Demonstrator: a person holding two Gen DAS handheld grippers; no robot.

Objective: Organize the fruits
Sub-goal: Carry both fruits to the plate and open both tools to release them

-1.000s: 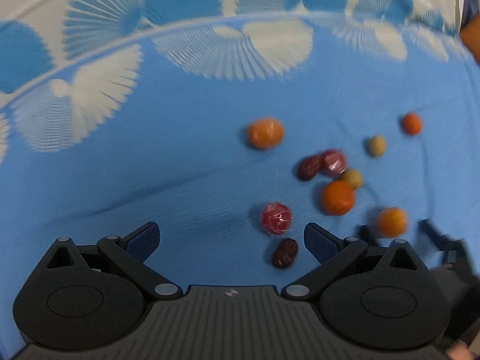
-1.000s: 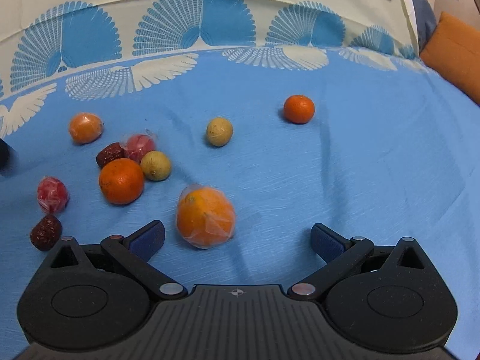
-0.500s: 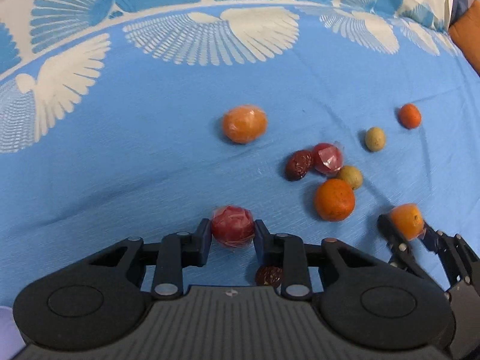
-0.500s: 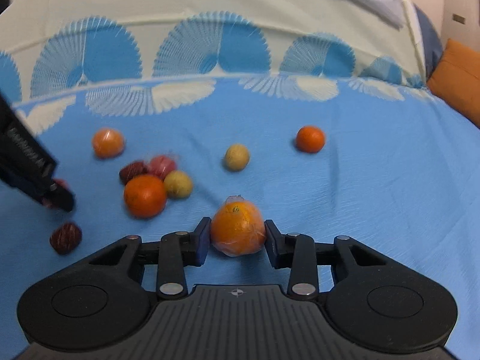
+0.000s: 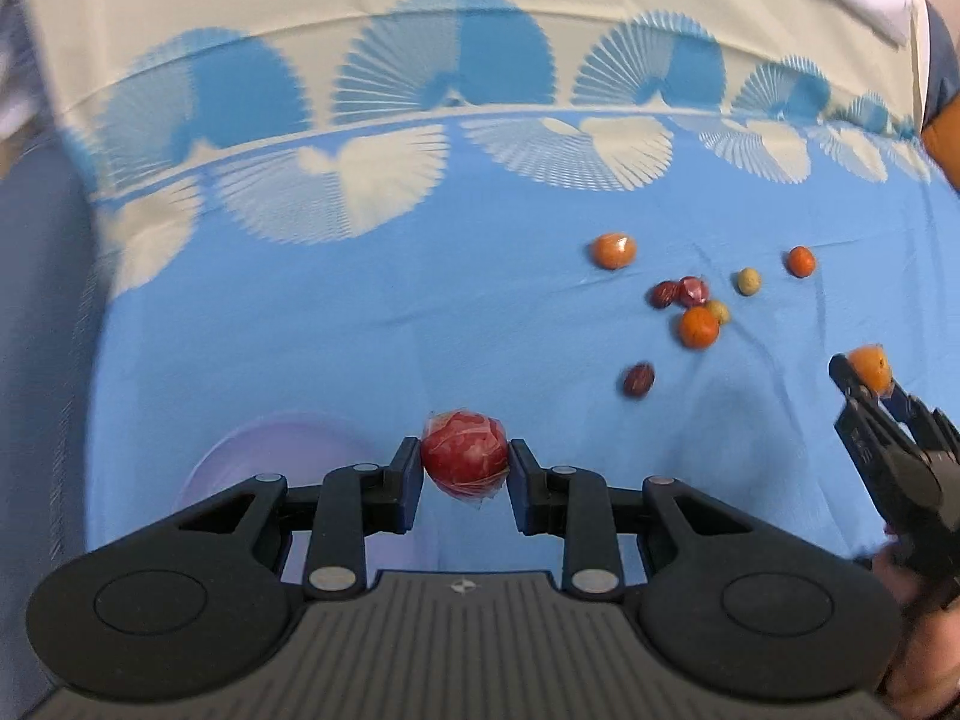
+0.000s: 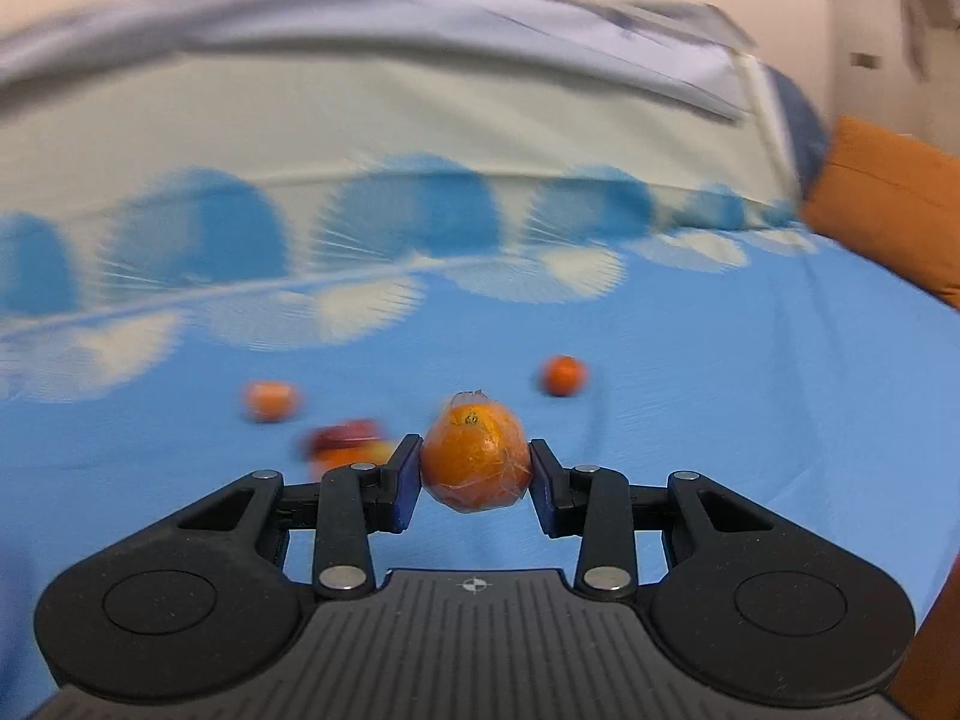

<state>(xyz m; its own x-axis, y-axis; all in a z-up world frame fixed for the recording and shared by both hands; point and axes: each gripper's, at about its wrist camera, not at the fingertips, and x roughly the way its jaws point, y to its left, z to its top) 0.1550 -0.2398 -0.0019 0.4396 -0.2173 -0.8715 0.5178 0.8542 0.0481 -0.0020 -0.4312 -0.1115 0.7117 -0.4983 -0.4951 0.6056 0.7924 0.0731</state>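
Note:
My left gripper [image 5: 465, 459] is shut on a plastic-wrapped red fruit [image 5: 463, 455] and holds it above the blue cloth, beside a pale purple bowl [image 5: 264, 456] at lower left. My right gripper [image 6: 474, 468] is shut on a wrapped orange [image 6: 475, 456], lifted off the cloth; it also shows at the right edge of the left wrist view [image 5: 870, 369]. Several fruits lie on the cloth: an orange [image 5: 698, 327], a wrapped orange [image 5: 612, 250], a small tangerine [image 5: 800, 261], two dark red dates [image 5: 638, 380], a yellow-green fruit [image 5: 748, 281].
The blue cloth with white fan patterns [image 5: 420, 312] covers a bed. An orange cushion [image 6: 894, 198] sits at the far right. The right wrist view is motion-blurred.
Both grippers closed on their fruits and have since lifted them and pulled back from the pile. The purple bowl has come into the left wrist view.

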